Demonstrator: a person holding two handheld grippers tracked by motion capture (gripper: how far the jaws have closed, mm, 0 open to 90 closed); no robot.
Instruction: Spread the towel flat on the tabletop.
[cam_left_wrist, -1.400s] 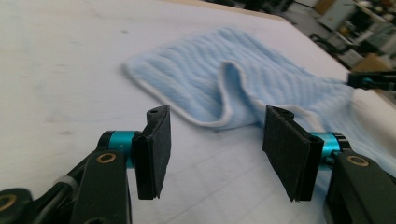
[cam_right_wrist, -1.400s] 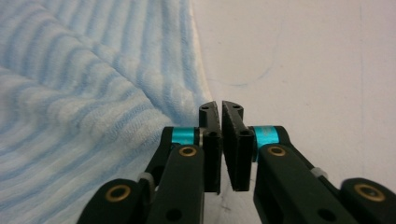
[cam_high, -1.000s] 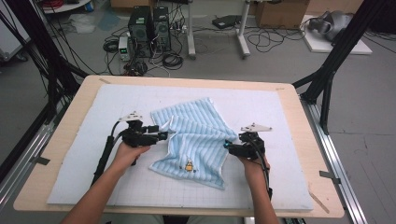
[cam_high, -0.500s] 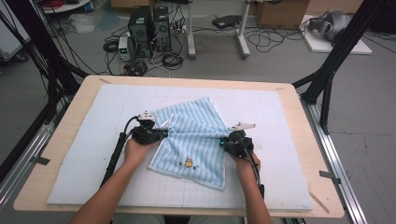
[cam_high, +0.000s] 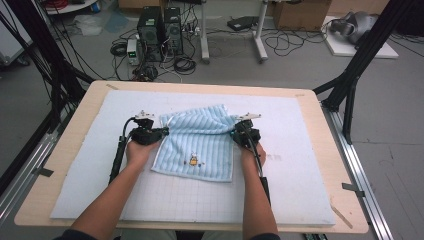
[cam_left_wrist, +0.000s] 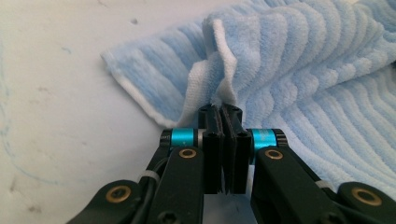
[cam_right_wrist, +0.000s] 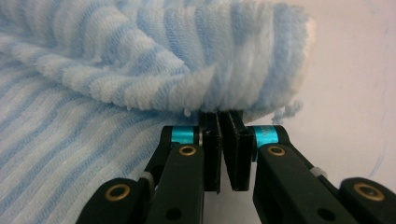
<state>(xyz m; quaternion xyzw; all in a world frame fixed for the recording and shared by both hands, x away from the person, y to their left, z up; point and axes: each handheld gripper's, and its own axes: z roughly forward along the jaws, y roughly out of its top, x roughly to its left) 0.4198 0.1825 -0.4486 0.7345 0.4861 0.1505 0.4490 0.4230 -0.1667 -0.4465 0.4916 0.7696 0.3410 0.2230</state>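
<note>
Left gripper (cam_high: 161, 133): jaws pressed together, just closed, pinching a raised fold at the left edge of the towel (cam_high: 200, 142); in the left gripper view the same left gripper (cam_left_wrist: 223, 114) clamps the white hem of the towel (cam_left_wrist: 303, 70), which rises in a small peak above the pads. Right gripper (cam_high: 236, 134): jaws likewise just closed and brought fully together on the right edge of the cloth; in the right gripper view the right gripper (cam_right_wrist: 225, 116) bites into the underside of a rolled-over fold of the towel (cam_right_wrist: 140, 60). Towel: light blue with paler stripes, lying near the middle of the white gridded mat (cam_high: 300, 165) on the wooden table (cam_high: 40, 200), between the two hands. Far edge bunched and lifted between the two grips; near edge flat on the mat. Stripes running from the far edge toward the person; small embroidered motif (cam_high: 194, 161) near the near edge. Long axis of the towel: cannot be told.
</note>
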